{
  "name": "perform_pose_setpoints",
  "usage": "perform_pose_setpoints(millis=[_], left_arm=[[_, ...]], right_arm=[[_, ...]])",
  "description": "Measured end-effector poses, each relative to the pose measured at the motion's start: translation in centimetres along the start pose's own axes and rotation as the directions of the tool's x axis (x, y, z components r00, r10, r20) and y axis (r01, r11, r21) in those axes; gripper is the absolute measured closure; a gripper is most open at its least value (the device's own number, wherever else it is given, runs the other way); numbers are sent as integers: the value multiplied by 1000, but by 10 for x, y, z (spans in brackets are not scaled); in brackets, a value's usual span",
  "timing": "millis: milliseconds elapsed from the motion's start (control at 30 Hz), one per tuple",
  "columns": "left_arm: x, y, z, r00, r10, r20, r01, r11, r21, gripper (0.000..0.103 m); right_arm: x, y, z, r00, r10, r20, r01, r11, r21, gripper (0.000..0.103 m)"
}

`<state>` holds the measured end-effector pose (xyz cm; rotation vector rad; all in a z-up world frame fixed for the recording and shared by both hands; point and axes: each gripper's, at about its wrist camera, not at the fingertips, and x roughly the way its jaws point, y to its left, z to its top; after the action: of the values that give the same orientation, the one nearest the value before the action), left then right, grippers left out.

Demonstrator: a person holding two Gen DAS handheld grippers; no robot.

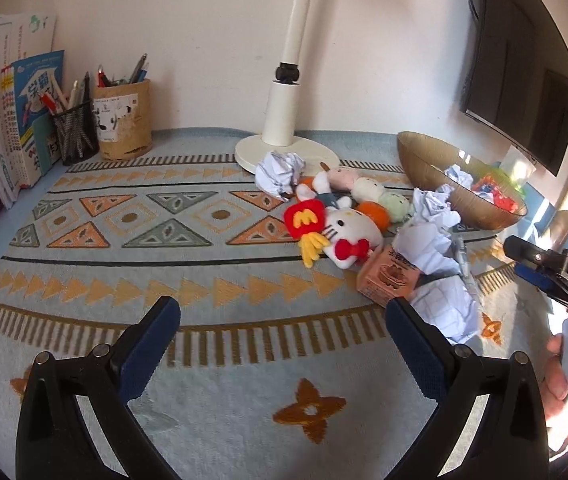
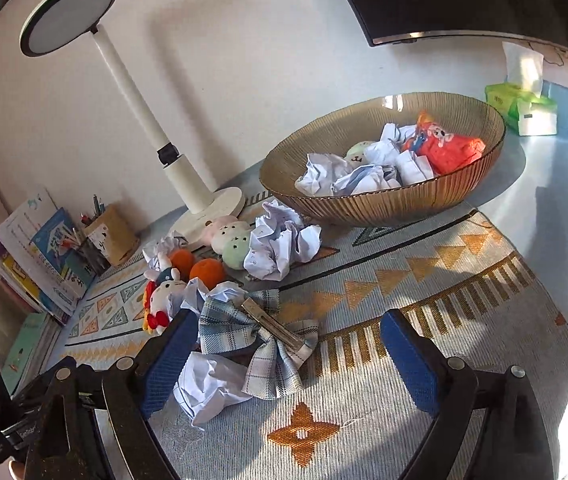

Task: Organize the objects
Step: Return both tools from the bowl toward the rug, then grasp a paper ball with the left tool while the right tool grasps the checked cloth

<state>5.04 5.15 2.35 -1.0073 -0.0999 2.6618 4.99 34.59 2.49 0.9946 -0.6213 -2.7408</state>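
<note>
L gripper (image 1: 284,332) jaws wide, empty; R gripper (image 2: 290,344) jaws wide, plaid bow (image 2: 257,340) between, unpinched.

Left tongs (image 1: 283,322) black-armed, blue padded tips, silver rivets, right tongs (image 2: 290,338) alike

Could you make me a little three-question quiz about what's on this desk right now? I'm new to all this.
1. True or false: the amber bowl already holds crumpled paper.
2. Which thing lies nearest the right hand-held gripper? A) the plaid bow clip B) the desk lamp C) the green tissue pack
3. Fill in: the white cat plush wears a ____ bow.

Key:
1. True; paper balls and an orange-red wrapper lie inside it.
2. A; the bow lies just ahead of the open jaws, not pinched.
3. Red.
</note>
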Motion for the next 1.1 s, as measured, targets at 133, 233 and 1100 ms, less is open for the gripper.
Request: perform_pose_setpoints(millis=[133, 233, 1100], left_arm=[[15, -42, -5, 978, -183, -102, 185, 983, 13, 1], [37, -70, -8, 962, -199, -187, 211, 976, 48, 9], [-4, -64, -10, 984, -153, -87, 164, 977, 137, 52]], right_arm=[[17, 23, 0, 994, -24, -110, 4, 984, -177, 13], [30, 31, 1, 988, -50, -143, 11, 966, -260, 27], [-17, 40, -29, 981, -85, -174, 33, 958, -283, 82]])
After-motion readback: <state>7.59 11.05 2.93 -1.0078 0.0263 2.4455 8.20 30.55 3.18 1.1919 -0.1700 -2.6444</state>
